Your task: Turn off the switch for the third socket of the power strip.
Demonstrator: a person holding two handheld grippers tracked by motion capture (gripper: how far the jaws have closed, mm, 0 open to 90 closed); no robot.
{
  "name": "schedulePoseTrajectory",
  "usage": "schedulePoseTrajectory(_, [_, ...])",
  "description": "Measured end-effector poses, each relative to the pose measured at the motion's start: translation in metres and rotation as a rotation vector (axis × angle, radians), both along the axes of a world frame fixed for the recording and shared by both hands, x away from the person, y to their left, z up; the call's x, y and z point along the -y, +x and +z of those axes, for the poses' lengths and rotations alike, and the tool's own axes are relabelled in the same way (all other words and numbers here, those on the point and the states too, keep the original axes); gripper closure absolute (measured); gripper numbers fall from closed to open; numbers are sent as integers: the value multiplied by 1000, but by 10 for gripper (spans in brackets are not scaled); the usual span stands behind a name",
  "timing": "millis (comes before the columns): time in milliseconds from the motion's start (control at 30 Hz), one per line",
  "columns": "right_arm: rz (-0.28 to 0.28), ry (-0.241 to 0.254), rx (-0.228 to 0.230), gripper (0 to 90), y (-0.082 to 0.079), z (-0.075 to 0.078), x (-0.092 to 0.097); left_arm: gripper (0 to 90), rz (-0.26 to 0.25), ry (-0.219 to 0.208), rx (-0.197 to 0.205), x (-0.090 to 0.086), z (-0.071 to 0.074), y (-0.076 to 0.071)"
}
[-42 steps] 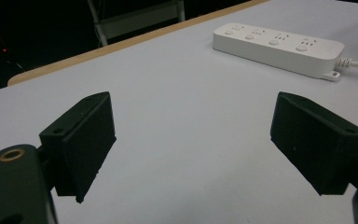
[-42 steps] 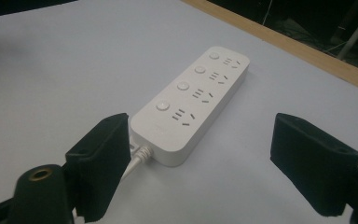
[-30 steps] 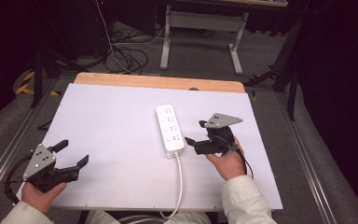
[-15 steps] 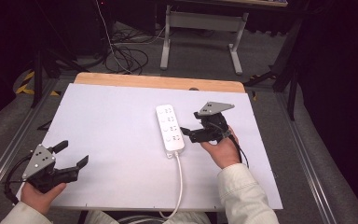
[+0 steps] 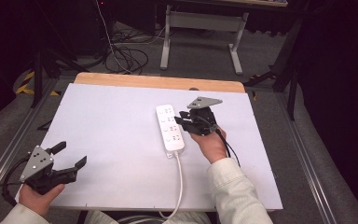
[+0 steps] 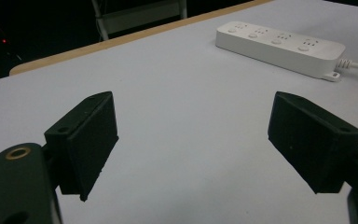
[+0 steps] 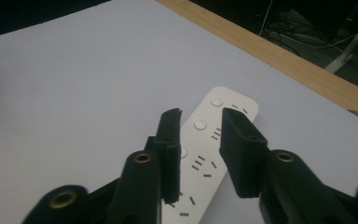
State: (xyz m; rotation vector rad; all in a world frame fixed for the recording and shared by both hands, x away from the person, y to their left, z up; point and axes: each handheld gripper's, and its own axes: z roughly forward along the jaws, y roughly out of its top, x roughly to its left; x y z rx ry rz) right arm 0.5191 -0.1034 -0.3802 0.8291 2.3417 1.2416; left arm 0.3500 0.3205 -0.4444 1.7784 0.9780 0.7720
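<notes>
While the high view takes in the whole scene, the gripper views add detail:
Views: right gripper view shows the power strip's (image 7: 208,154) slots and round buttons; high view shows its cord (image 5: 180,179) running to the near table (image 5: 121,140) edge.
Room: broad bare surface left of the strip.
Right gripper (image 5: 182,120): jaws just narrowed, small gap, above the strip, nothing pinched.
Left gripper (image 5: 70,155): spread wide, empty, near-left corner.
</notes>
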Motion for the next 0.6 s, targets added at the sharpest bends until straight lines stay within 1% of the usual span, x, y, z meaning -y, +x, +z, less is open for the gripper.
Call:
schedulePoseTrajectory(33, [5, 6, -15, 857, 5, -2, -5, 160, -2, -1, 1, 0, 0, 0])
schedulePoseTrajectory(67, [5, 6, -15, 857, 5, -2, -5, 160, 1, -3, 5, -1, 0, 0])
schedulePoseTrajectory(100, [12, 20, -22, 900, 10, -5, -9, 161, 1, -10, 4, -1, 0, 0])
schedulePoseTrajectory(200, [12, 34, -17, 900, 15, -7, -13, 162, -2, -12, 2, -2, 0, 0])
schedulePoseTrajectory(233, [9, 43, -16, 900, 19, -9, -17, 162, -3, -12, 3, -2, 0, 0])
schedulePoseTrajectory(300, [-4, 47, -20, 900, 23, -13, -21, 162, -5, -13, 2, -1, 0, 0])
schedulePoseTrajectory(400, [-2, 37, -22, 900, 27, -16, -26, 162, -8, -13, 2, -1, 0, 0])
schedulePoseTrajectory(433, [-6, 31, -34, 900, 31, -21, -31, 162, -7, -9, 4, -1, 1, 0])
schedulePoseTrajectory(500, [-11, 17, -40, 900, 34, -25, -35, 162, -8, -14, 2, -1, 0, 0])
schedulePoseTrajectory(600, [-14, 8, -41, 900, 37, -28, -38, 162, -8, -14, 2, -1, 0, 0])
